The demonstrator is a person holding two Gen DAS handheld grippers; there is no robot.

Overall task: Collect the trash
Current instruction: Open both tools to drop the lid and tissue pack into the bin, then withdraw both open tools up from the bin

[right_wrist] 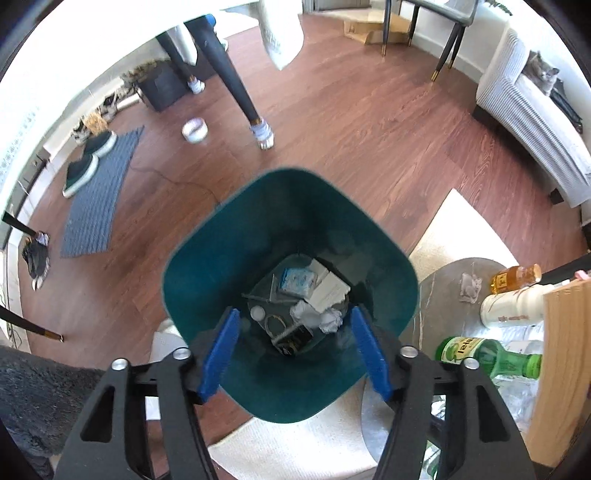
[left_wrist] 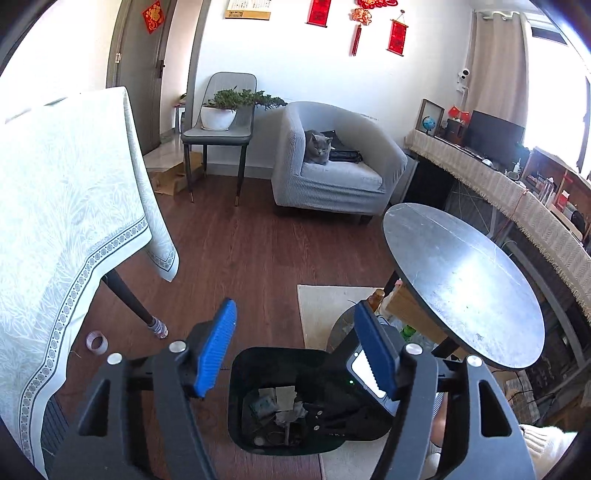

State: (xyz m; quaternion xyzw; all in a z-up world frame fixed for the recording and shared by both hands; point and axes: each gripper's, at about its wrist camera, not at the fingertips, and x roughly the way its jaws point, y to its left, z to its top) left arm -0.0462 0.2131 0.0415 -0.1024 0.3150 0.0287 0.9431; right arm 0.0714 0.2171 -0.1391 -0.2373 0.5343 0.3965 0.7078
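It was a home living rm: armchair (left_wrist: 332, 162) w/ cat (left_wrist: 317, 147), wood floor (left_wrist: 251, 236), red wall decorations (left_wrist: 397, 36), TV (left_wrist: 495, 134).

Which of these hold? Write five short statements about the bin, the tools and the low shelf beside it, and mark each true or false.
1. The right tool is open over the dark green plastic trash bin. True.
2. The bin is empty. False: crumpled white paper and other scraps lie at its bottom.
3. The left tool grips a bottle. False: it is open and holds nothing.
4. A green glass bottle lies on its side right of the bin. True.
5. A grey cat sits on the round grey tabletop. False: it sits in the grey fabric armchair.
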